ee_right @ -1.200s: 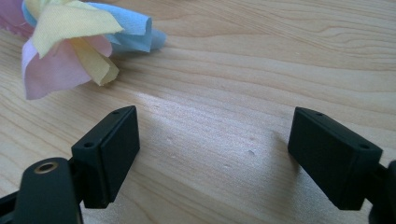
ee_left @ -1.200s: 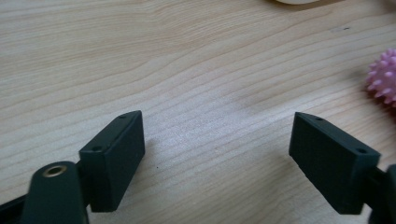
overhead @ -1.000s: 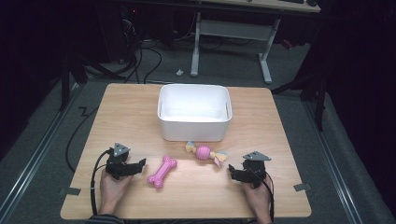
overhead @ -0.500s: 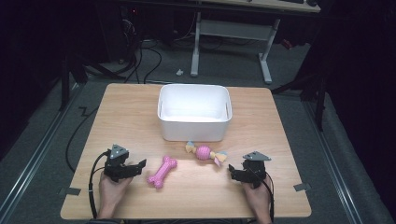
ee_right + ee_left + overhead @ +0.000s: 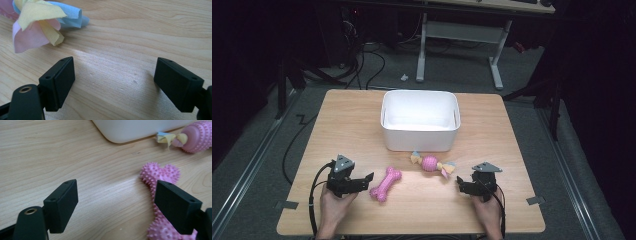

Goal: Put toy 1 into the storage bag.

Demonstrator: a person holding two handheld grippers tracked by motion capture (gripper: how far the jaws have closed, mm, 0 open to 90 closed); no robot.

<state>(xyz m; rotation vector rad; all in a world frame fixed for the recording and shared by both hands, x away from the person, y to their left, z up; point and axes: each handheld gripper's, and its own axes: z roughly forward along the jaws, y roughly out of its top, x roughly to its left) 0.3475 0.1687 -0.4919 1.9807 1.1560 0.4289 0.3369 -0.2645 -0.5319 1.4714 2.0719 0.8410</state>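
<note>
**Bench and its load**

Before you stands a light wooden bench (image 5: 337, 125). A white tub (image 5: 420, 120) sits at its centre toward the far edge. Nearer you lie a pink spiked bone toy (image 5: 386, 183) and, just in front of the tub, a pink ball toy with cloth tails (image 5: 430, 164).
</note>
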